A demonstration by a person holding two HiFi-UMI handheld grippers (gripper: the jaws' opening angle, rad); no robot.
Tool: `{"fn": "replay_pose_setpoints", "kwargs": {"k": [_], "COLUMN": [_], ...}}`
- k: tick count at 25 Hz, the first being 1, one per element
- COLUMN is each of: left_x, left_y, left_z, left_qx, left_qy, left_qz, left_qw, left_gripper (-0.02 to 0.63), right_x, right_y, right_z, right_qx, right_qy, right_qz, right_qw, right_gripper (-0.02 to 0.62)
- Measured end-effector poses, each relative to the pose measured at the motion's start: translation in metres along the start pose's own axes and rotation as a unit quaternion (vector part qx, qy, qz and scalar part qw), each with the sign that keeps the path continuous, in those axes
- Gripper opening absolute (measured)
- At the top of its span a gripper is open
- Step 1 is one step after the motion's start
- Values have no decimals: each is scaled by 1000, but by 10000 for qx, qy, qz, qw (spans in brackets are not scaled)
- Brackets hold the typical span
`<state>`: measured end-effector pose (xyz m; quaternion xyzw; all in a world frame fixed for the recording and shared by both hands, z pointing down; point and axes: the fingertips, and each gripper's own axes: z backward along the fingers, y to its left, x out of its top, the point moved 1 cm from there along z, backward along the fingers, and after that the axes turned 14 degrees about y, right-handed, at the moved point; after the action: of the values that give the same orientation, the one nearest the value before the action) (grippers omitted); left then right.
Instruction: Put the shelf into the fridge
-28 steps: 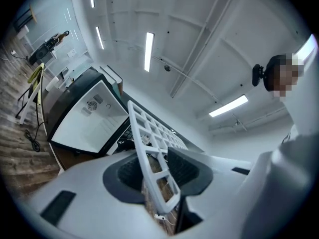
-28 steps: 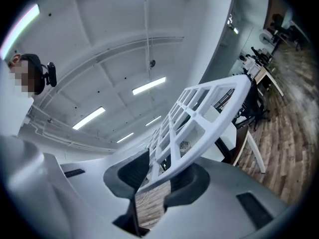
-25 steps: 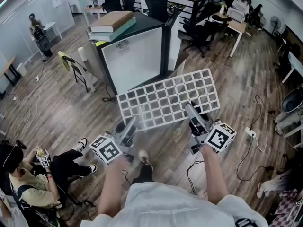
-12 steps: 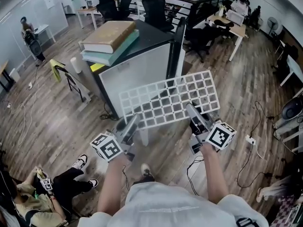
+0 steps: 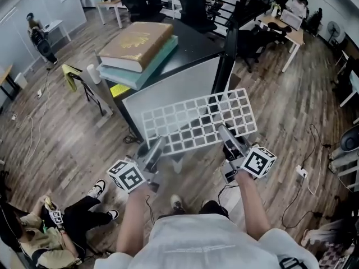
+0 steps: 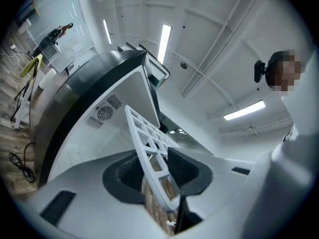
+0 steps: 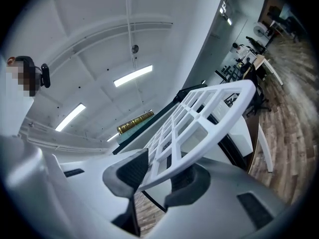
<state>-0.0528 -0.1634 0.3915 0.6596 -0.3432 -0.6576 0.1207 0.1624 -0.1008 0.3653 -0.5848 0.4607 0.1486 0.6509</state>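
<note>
I hold a white grid shelf (image 5: pixel 196 122) flat in front of me, over the floor beside the small fridge (image 5: pixel 168 91). My left gripper (image 5: pixel 156 144) is shut on the shelf's near left edge, and my right gripper (image 5: pixel 224 132) on its near right edge. In the left gripper view the shelf (image 6: pixel 144 143) runs edge-on between the dark pads of the left gripper (image 6: pixel 159 166). In the right gripper view the shelf's rim (image 7: pixel 199 118) crosses between the pads of the right gripper (image 7: pixel 159 168). The fridge door (image 5: pixel 229 46) stands open at the fridge's right side.
Two thick books (image 5: pixel 134 41) lie stacked on the fridge top. A person (image 5: pixel 33 228) sits on the floor at lower left. A yellow-draped stand (image 5: pixel 78 74) is left of the fridge. Office chairs (image 5: pixel 196 4) and desks (image 5: pixel 280 27) stand behind; cables and a power strip (image 5: pixel 300 172) lie at right.
I have come closer to the fridge with the shelf; the fridge and books fill more of the head view. Both grippers keep their hold on the shelf's near edge.
</note>
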Motion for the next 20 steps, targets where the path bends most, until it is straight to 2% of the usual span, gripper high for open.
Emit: {"fn": "replay_pose_setpoints", "kwargs": {"k": [10,20], "left_x": [-13,-35], "left_y": [36,56], "left_z": [0,-9], "left_qx": [735,1130], "left_qy": [-301,-355], "left_qz": [503,880], "left_qw": [9956,9891], "left_gripper": [117,118], "right_x": [-7,-20], "right_y": [-33,-63], "right_z": [-52,-71], "right_qx": [367,443], "right_qy": [747,1235], "right_qz": [-177,-388], "right_qw": [9964,9906], "right_gripper": [114,115]}}
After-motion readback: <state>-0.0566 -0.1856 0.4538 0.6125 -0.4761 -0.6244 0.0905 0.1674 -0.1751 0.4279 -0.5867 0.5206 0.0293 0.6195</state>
